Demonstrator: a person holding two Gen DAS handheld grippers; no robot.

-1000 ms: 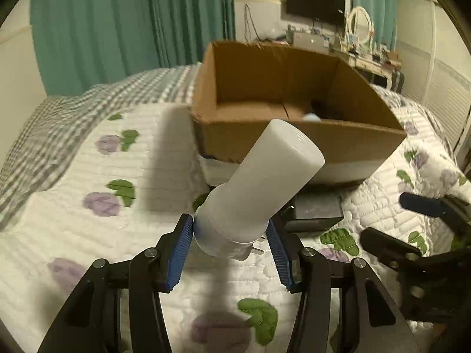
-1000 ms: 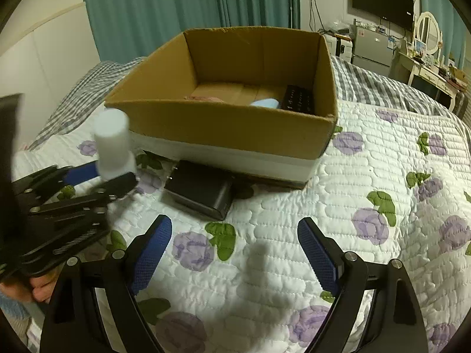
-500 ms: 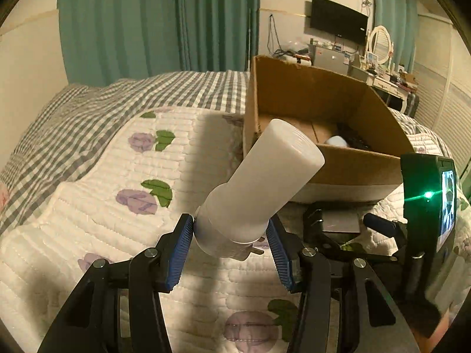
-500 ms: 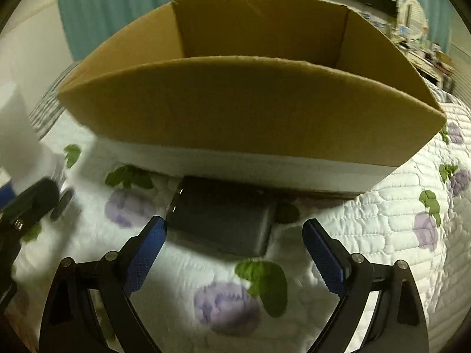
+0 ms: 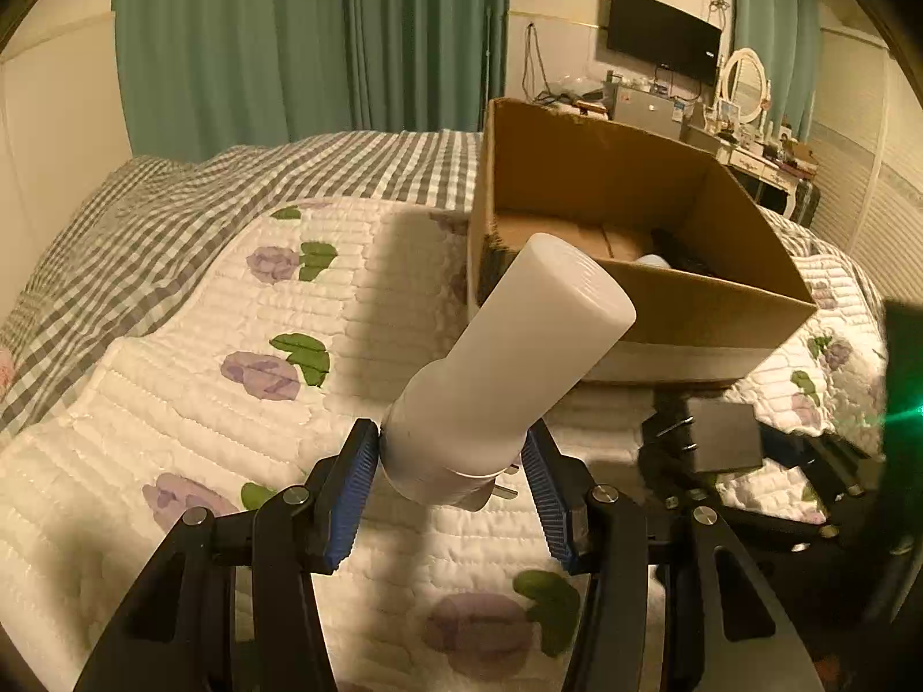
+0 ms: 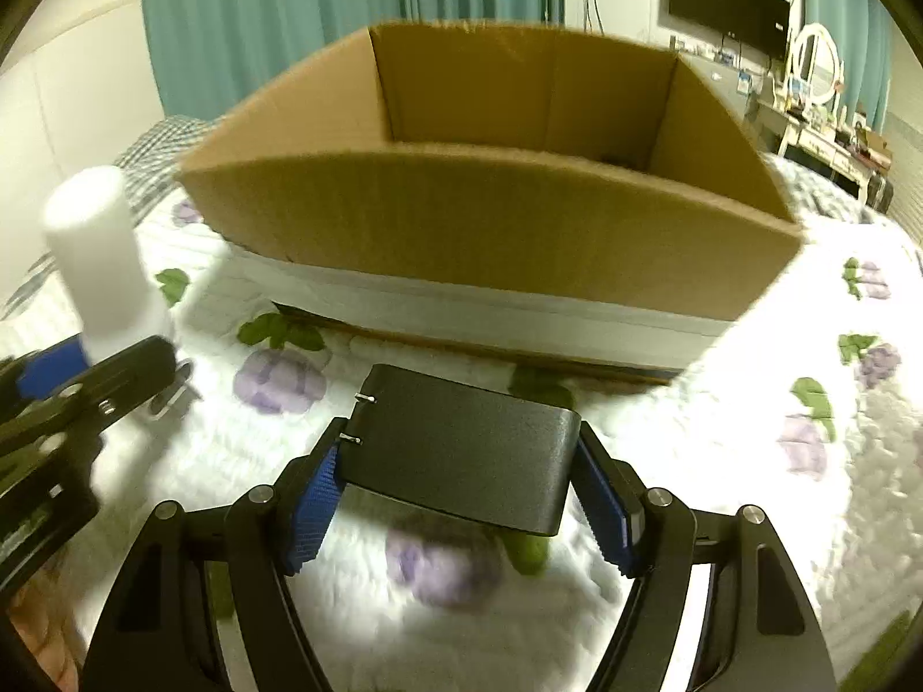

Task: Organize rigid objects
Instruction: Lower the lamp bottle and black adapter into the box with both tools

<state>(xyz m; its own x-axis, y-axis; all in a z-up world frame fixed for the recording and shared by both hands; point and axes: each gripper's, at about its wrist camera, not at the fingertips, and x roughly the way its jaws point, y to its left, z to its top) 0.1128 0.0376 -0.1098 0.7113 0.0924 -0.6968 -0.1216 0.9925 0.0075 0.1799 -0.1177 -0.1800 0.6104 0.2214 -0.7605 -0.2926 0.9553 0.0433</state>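
My left gripper [image 5: 453,487] is shut on a white plug-in cylinder lamp [image 5: 513,363], held tilted above the quilt, left of the cardboard box [image 5: 709,300]. It also shows in the right wrist view [image 6: 101,254]. My right gripper [image 6: 461,496] is shut on a black power adapter [image 6: 461,455] and holds it just above the quilt, in front of the box [image 6: 490,230]. The adapter also shows in the left wrist view [image 5: 721,432]. Inside the box lie a dark remote and a pale object [image 5: 655,259].
The bed has a white floral quilt [image 5: 231,346] and a grey checked blanket [image 5: 144,219] behind it. Teal curtains hang at the back. A desk with a TV and a mirror [image 5: 744,86] stands at the far right.
My right gripper has moved forward and closed on the black adapter, which now sits lifted between its pads. My left gripper has swung left with the lamp.
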